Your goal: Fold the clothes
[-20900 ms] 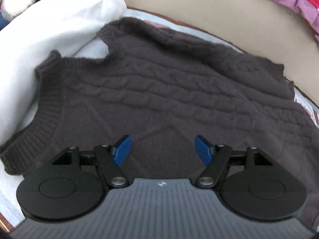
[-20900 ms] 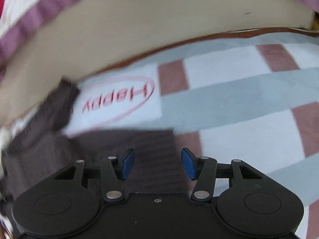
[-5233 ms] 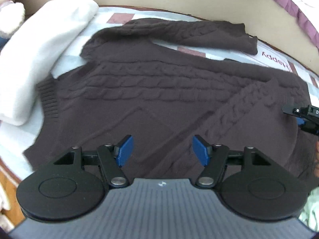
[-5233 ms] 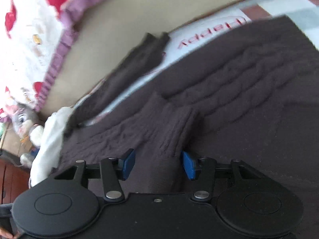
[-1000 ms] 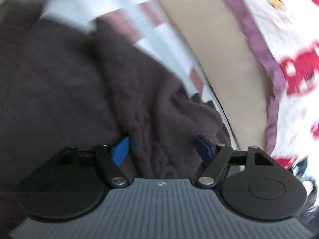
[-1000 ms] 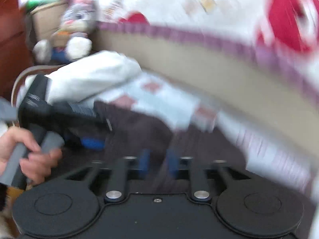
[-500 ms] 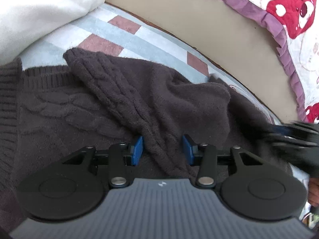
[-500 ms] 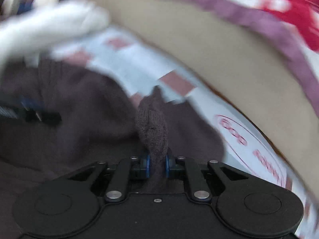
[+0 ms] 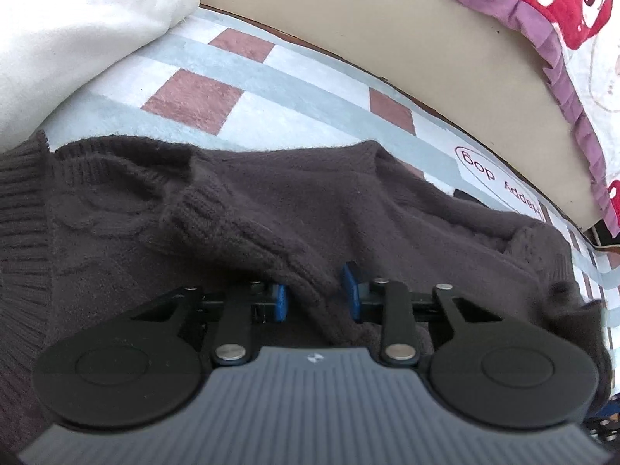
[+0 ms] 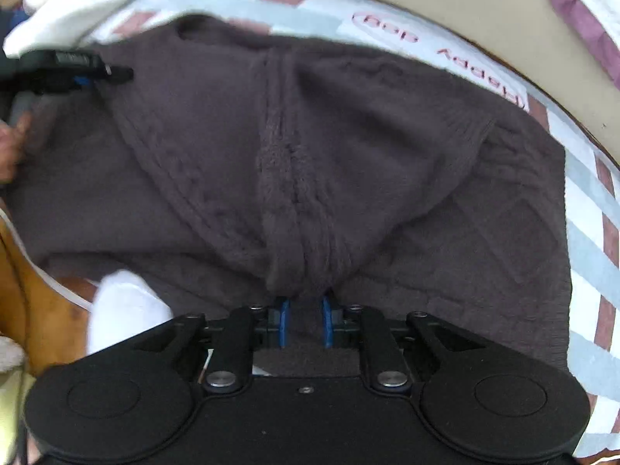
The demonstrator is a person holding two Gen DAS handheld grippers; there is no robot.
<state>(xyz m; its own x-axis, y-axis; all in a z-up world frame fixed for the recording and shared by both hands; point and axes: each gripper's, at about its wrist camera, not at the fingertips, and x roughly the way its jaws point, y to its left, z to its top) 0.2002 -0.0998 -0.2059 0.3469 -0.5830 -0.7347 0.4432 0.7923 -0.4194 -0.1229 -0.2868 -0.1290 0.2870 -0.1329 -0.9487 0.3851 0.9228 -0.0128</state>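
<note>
Beige padding (image 9: 445, 89) runs along the far side of a checked blanket (image 9: 248, 73) with grey, white and brick-red squares, and on this blanket lies the dark brown cable-knit sweater (image 9: 348, 201). I take the sweater as the landmark.

Beyond the sweater's ribbed edge, on the far left, sits a white cushion (image 9: 77, 31). Past the padding, further from the sweater, hangs a quilt with a purple frill (image 9: 542, 38) and red bears. A printed oval label (image 10: 438, 50) on the blanket shows just beyond the sweater's far edge.

One sleeve (image 9: 240, 228) is laid across the sweater's body, its ribbed cuff pointing away. The left gripper (image 9: 316, 290) is over the sweater with this sleeve running between its blue pads. Its jaws are closing, and the pads appear to touch the knit on both sides.

The right gripper (image 10: 304, 319) is at the near edge of the sweater. A bunched ridge of knit (image 10: 294, 193) leads down into its narrow gap. Its jaws are opening, though the fabric is between the pads and seems pinched there.

In the right wrist view, the left gripper appears at the sweater's far left, with a hand (image 10: 9, 147) on its handle.
</note>
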